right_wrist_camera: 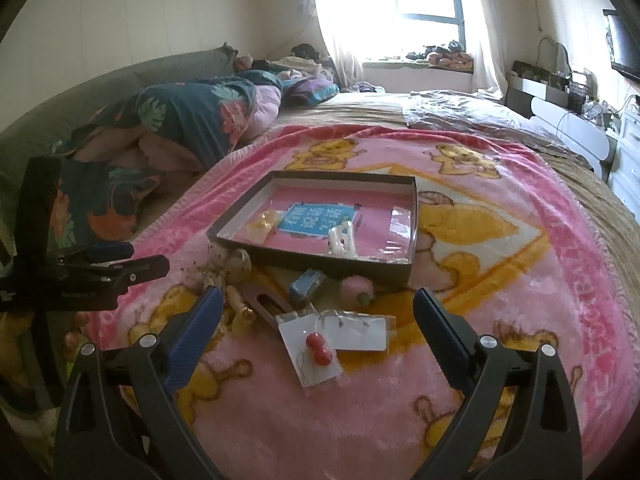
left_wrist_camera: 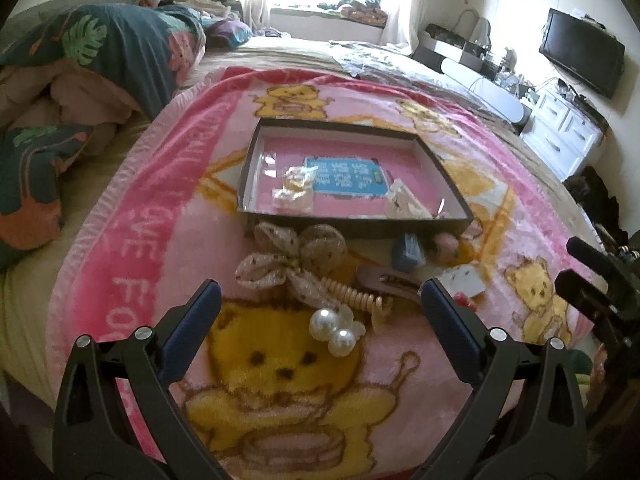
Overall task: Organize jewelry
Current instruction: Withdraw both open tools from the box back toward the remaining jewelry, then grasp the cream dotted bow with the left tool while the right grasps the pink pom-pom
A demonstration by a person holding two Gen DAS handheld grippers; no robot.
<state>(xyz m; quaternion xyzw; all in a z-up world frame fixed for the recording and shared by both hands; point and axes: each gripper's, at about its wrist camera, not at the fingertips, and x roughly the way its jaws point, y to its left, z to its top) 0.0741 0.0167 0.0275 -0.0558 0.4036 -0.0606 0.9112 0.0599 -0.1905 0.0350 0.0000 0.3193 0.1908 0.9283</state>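
Note:
A shallow dark box (left_wrist_camera: 452, 184) (right_wrist_camera: 414, 216) lies open on a pink bear blanket; a small bagged item (left_wrist_camera: 294, 190) and a white clip (left_wrist_camera: 404, 202) lie in it. In front of it lie a spotted fabric bow (left_wrist_camera: 292, 260), a pearl clip (left_wrist_camera: 334, 330), a cream spiral hair tie (left_wrist_camera: 360, 296), a mauve hair clip (left_wrist_camera: 384, 280), a blue piece (left_wrist_camera: 406, 254) and a pink pompom (right_wrist_camera: 356, 288). My left gripper (left_wrist_camera: 320, 300) is open above the pearl clip. My right gripper (right_wrist_camera: 318, 312) is open above a card with red bead earrings (right_wrist_camera: 318, 348).
The blanket (left_wrist_camera: 140, 248) covers a bed with a rumpled dark leaf-print quilt (left_wrist_camera: 100, 52) at the left. A white dresser (left_wrist_camera: 560, 128) and a TV (left_wrist_camera: 580, 54) stand at the right. A window lies beyond the bed.

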